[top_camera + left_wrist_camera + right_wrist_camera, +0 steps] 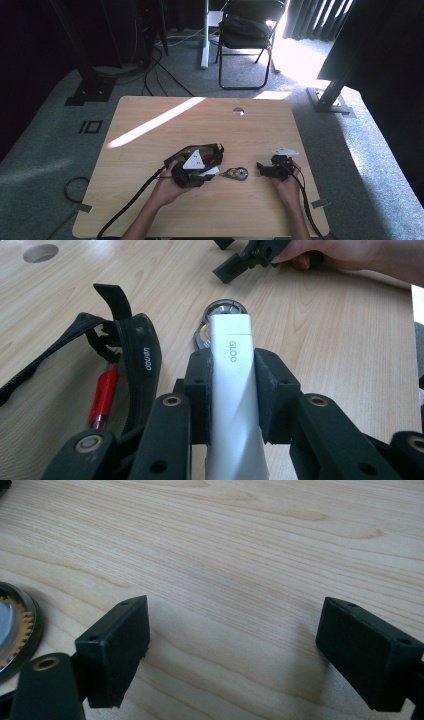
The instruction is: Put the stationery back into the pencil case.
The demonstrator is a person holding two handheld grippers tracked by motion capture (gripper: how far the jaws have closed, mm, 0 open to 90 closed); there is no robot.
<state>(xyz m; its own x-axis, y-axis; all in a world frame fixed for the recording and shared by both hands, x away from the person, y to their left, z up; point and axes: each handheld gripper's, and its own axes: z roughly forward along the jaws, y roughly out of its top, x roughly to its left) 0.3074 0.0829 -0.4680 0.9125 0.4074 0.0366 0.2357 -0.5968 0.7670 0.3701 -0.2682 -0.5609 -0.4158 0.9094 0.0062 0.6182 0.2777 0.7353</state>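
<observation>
1 white stick, marked GLOO, sits clamped between the 2 jaws of the left tongs, its square end poking out past the jaw tips and pointing at a round tape dispenser lying flat on the surface. From above, the left tongs sit near the middle of the surface, with the dispenser just beyond their tip. Beside the stick lies an open black pouch with a red pen inside it. Across from them, the right tongs rest low over the wood, held by a hand. Their own camera shows the right tongs standing wide open with bare wood between the jaws, and the dispenser's rim just off to one side.
</observation>
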